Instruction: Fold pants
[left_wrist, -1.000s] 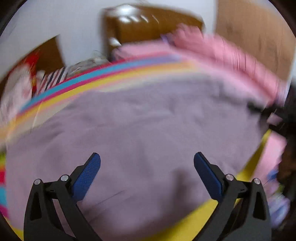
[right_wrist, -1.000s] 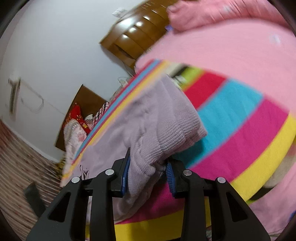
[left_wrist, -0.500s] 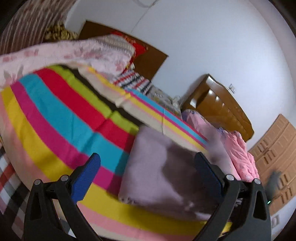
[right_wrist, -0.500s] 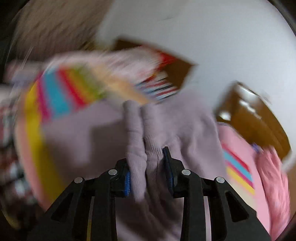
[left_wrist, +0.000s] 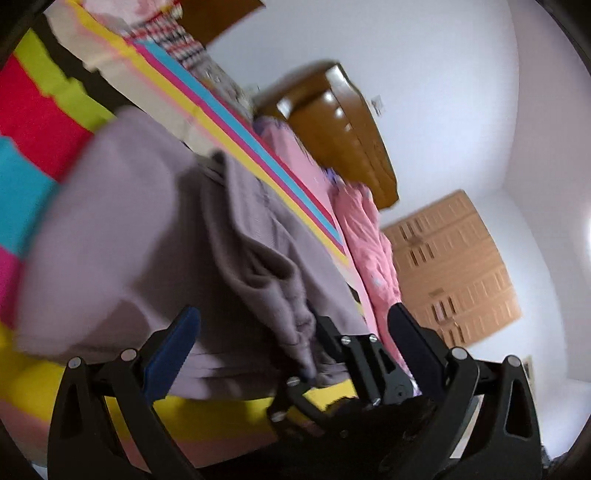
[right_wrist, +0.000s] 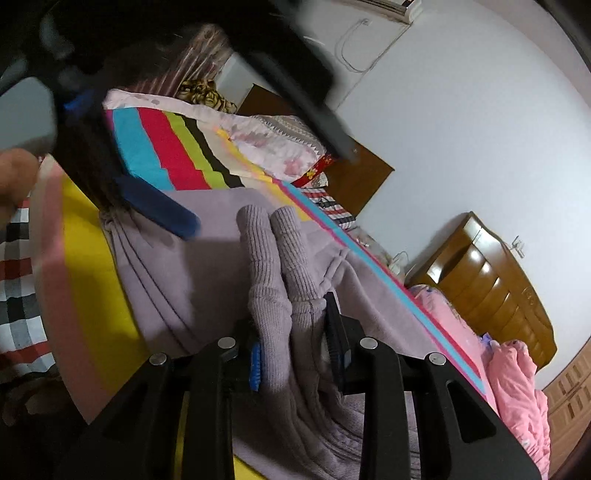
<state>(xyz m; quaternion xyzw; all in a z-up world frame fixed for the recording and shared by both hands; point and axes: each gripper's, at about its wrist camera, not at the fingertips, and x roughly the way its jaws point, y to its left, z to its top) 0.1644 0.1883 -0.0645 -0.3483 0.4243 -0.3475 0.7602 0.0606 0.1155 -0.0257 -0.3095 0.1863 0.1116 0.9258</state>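
Note:
The lilac pants (left_wrist: 122, 236) lie spread on a striped blanket (left_wrist: 33, 122). My right gripper (right_wrist: 294, 343) is shut on the two ribbed cuffs (right_wrist: 280, 258), which stand up between its blue pads above the flat part of the pants (right_wrist: 199, 269). My left gripper (left_wrist: 291, 343) is open and hovers over the pants. In the left wrist view the right gripper (left_wrist: 314, 369) shows between its fingers with a bunch of lilac cloth. In the right wrist view a blue pad (right_wrist: 159, 210) of the left gripper hangs just above the waistband end.
The blanket (right_wrist: 159, 147) covers a bed with pillows (right_wrist: 273, 144) at its head. A pink quilt (right_wrist: 517, 376) and a wooden headboard (right_wrist: 491, 280) lie beyond. A wardrobe (left_wrist: 454, 266) stands at the right. A person's hand (right_wrist: 14, 177) and a checked cloth (right_wrist: 18, 295) are at the left edge.
My left gripper has swung across the bed and rolled, ending beside the right gripper. The right gripper has carried the cuffs over the flat pants toward the waistband end.

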